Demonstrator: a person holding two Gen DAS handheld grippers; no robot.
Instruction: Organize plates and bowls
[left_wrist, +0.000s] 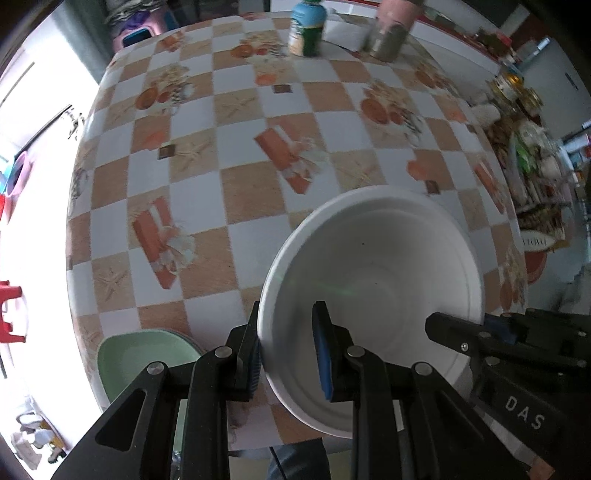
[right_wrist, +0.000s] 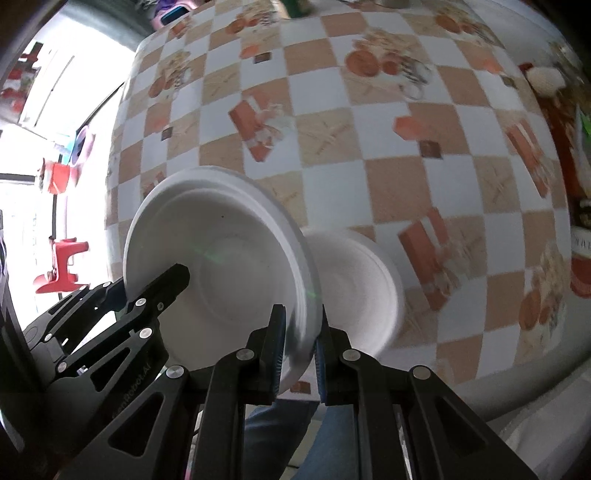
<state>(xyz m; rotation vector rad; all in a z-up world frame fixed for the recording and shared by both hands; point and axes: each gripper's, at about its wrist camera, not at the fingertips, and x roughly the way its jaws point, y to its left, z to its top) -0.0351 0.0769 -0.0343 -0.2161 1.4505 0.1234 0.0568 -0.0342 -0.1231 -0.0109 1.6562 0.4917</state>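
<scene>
A white foam bowl (left_wrist: 373, 280) is held above the checkered table, tilted toward me. My left gripper (left_wrist: 286, 354) is shut on its left rim, one finger inside and one outside. My right gripper (right_wrist: 299, 350) is shut on the opposite rim of the same bowl (right_wrist: 221, 266); it also shows at the right of the left wrist view (left_wrist: 461, 336). A second white foam bowl (right_wrist: 358, 288) sits on the table just behind the held one. A pale green bowl (left_wrist: 144, 358) on grey plates rests at the table's near left edge.
The table (left_wrist: 258, 166) has an orange and white checkered cloth. A green-labelled bottle (left_wrist: 306, 29) and a grey jar (left_wrist: 389, 40) stand at the far edge. Jars and packets (left_wrist: 524, 147) crowd the right side. Red stools (right_wrist: 62, 262) stand on the floor at left.
</scene>
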